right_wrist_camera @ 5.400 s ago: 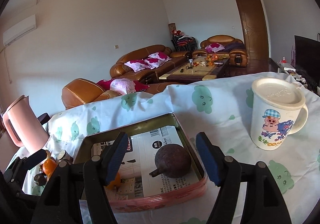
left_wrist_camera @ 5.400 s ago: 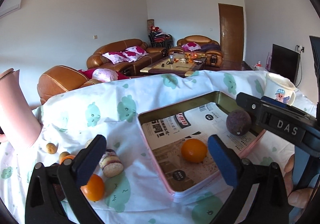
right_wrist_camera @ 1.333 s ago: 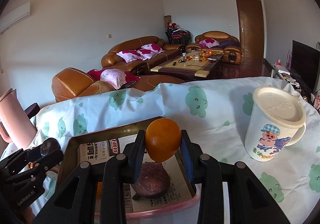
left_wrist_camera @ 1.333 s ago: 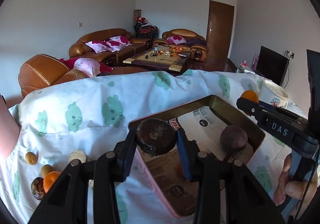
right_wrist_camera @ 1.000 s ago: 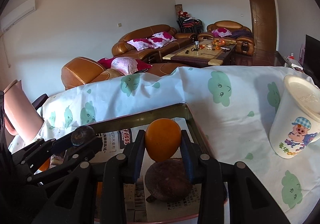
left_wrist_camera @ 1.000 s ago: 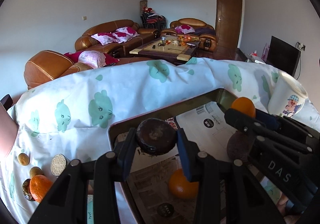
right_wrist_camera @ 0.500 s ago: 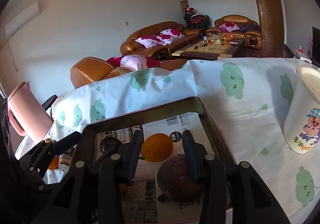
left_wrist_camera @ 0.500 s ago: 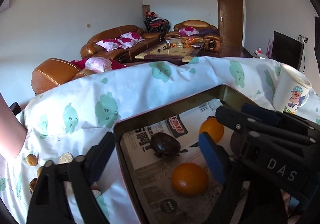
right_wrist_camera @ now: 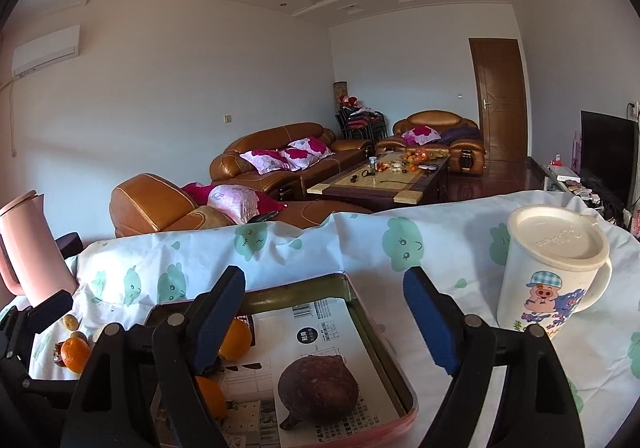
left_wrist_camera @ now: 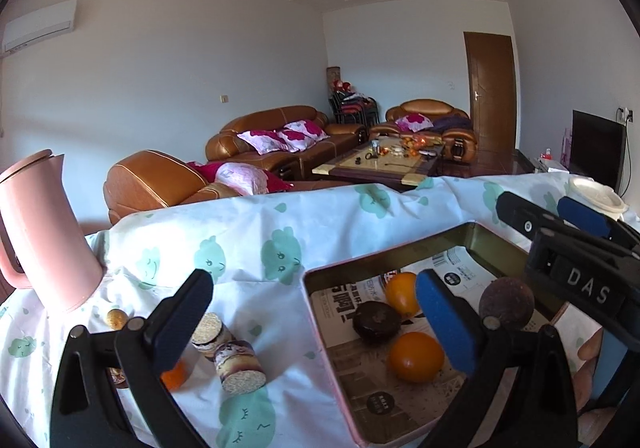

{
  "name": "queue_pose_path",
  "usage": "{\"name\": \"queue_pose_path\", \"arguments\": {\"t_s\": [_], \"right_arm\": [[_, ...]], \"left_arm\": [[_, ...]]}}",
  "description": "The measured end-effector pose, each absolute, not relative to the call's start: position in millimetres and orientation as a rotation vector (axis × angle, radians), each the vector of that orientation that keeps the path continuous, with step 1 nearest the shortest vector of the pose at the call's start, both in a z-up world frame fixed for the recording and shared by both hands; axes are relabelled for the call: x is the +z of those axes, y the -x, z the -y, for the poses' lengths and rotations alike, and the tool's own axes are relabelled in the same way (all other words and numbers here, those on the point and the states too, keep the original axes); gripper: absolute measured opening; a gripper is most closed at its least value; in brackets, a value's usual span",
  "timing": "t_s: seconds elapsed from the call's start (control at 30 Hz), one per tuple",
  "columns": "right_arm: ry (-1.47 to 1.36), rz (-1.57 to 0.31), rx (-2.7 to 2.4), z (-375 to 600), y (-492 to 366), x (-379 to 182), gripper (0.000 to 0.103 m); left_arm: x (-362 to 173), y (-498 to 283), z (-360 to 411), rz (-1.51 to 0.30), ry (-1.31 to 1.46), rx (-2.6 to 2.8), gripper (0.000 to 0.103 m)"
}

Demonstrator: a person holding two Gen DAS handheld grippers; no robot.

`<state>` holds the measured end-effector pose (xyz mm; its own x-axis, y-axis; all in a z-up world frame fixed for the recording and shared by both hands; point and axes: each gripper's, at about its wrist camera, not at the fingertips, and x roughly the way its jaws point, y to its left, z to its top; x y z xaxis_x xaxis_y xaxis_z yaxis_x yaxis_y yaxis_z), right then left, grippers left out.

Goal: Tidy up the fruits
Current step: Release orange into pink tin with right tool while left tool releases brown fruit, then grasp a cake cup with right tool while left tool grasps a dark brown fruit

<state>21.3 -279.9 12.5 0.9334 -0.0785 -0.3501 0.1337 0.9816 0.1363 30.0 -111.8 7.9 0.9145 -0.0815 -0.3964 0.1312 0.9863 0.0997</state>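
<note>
Both the left tool (left_wrist_camera: 312, 312) and right tool (right_wrist_camera: 324, 308) hang empty, jaws spread, over the paper-lined tray (left_wrist_camera: 472, 234) gathering four fruits, while an orange (left_wrist_camera: 174, 374) waits at eight o'clock on the table (left_wrist_camera: 280, 216).

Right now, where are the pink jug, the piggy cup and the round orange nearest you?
Pink jug (left_wrist_camera: 44, 232), left wrist view, its side.
Piggy cup (right_wrist_camera: 548, 288), right wrist view, its wall.
Round orange (left_wrist_camera: 416, 357), left wrist view, its middle.

both wrist views face the sofas, sharing the tray (left_wrist_camera: 320, 276) (right_wrist_camera: 360, 312).
</note>
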Motion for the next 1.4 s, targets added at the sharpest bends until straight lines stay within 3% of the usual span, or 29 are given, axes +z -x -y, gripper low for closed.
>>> {"name": "queue_pose_path", "arguments": {"t_s": [0.53,1.4], "right_arm": [[-0.062,-0.219,-0.193,253,11,20,0.087],[-0.051,-0.416,-0.133,205,30,6,0.088]], "left_arm": [[13,5,83,-0.298,-0.074,-0.028,0.103],[-2,-4,18,-0.503,-0.017,-0.076,0.103]]}}
